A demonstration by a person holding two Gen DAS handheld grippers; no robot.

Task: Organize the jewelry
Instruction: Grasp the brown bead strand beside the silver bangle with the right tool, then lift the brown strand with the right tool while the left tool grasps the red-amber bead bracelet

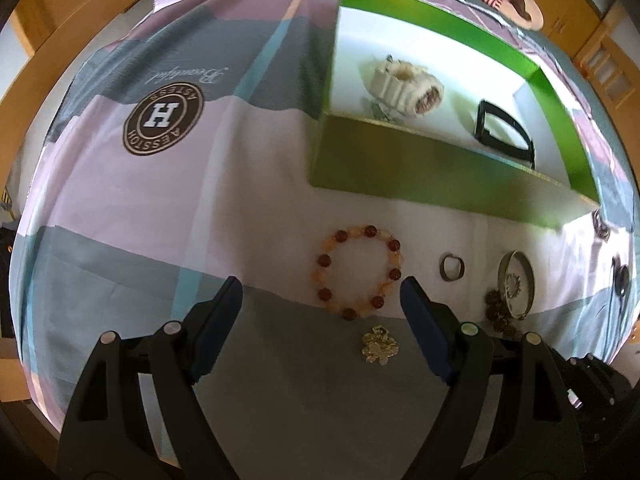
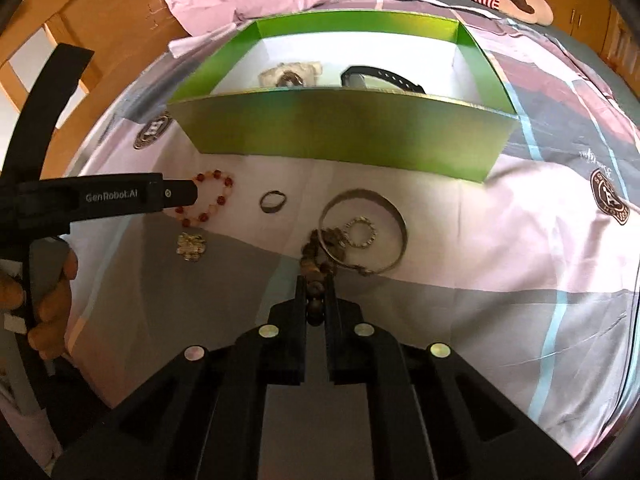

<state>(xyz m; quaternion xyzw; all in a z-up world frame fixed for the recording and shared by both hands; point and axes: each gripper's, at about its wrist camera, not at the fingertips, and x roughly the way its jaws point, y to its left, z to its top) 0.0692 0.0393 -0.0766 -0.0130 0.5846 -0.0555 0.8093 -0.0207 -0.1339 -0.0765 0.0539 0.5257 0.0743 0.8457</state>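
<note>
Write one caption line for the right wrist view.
Right gripper shut on a dark bead bracelet beside a metal bangle, green box ahead.

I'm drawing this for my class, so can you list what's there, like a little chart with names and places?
Box: green box on the bedsheet, holding a cream hair clip and a black watch
In front of the box: orange bead bracelet, small ring, gold brooch, metal bangle
Left gripper: open, above the orange bracelet
Right gripper: shut on a brown bead bracelet
</note>
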